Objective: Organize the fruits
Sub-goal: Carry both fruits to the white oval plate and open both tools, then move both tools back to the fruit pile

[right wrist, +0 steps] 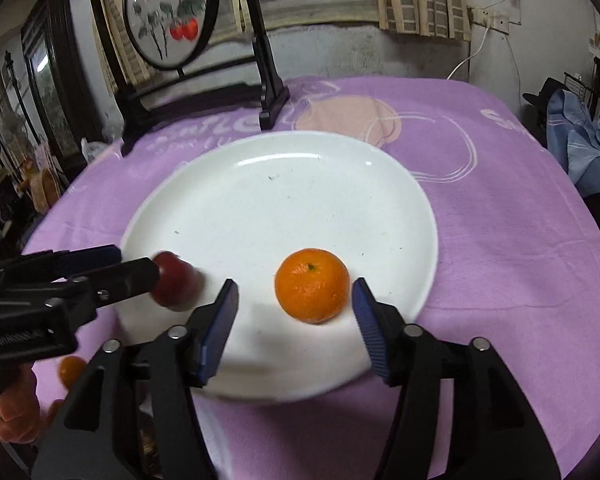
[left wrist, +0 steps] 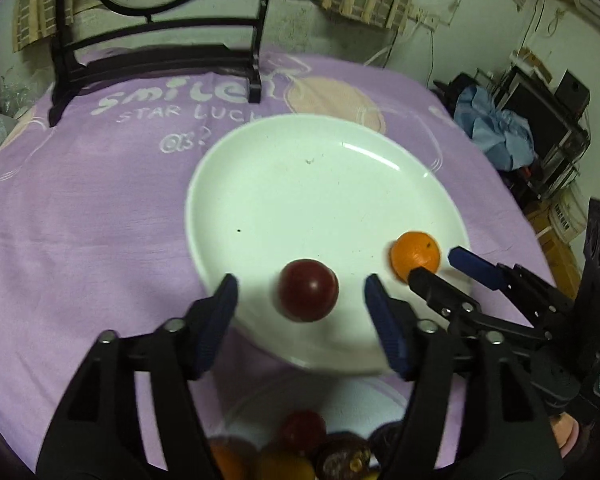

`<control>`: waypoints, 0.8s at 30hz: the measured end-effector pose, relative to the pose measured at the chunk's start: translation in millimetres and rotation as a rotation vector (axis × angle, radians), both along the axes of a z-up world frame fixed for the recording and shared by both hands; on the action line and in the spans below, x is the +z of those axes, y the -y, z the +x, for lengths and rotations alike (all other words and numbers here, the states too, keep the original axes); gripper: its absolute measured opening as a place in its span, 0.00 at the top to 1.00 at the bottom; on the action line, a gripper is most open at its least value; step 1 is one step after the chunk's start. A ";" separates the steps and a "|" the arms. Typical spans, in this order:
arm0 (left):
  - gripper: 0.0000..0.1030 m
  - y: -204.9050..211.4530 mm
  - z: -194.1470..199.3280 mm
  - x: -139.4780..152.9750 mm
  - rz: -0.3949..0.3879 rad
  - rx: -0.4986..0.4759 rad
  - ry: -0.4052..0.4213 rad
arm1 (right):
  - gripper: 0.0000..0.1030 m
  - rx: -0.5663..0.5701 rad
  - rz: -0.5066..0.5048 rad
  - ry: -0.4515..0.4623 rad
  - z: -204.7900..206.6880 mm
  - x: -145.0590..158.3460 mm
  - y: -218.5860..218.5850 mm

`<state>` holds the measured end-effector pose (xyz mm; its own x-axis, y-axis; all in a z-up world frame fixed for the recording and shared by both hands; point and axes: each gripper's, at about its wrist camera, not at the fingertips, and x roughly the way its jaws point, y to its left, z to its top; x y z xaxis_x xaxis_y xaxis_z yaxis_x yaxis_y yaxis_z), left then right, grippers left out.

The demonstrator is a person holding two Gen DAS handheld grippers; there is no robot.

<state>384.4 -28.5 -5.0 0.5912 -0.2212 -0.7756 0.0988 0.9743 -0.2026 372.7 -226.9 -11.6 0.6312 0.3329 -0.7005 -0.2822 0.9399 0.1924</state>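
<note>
1. Two fruits lie on the white plate point(right wrist: 400, 184): dark red plum point(left wrist: 308, 290), orange mandarin point(right wrist: 312, 285), apart.
2. Left tool point(left wrist: 302, 308) spread wide around the plum, not gripping it.
3. Right tool point(right wrist: 296, 314) wide open, flanking the mandarin, holding nothing.
4. Plate rests on the purple-clothed table point(right wrist: 500, 280).

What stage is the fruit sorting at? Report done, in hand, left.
Done: the dark red fruit and the orange lie on the white plate.
In hand: nothing. The left gripper and the right gripper are both open, each with its fingers either side of a fruit without touching it.
Left: more fruit in the clear bowl beside the plate, partly hidden.
</note>
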 end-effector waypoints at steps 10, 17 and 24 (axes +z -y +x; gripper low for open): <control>0.12 -77.7 -125.0 -3.7 -0.059 0.149 0.077 | 0.37 0.059 0.176 -0.006 -117.2 4.5 18.7; 0.12 -77.6 -203.2 -24.7 -0.008 0.059 0.058 | 0.37 0.113 0.075 -0.005 -198.7 -1.4 6.4; 0.12 -52.5 -234.7 -33.3 0.086 -0.031 0.101 | 0.37 0.124 -0.029 0.002 -216.0 -14.4 -5.4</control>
<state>149.7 24.0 -38.3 0.6613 -0.1755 -0.7293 0.1447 0.9838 -0.1056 156.6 -221.4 -26.0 0.5876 0.3879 -0.7101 -0.3966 0.9030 0.1650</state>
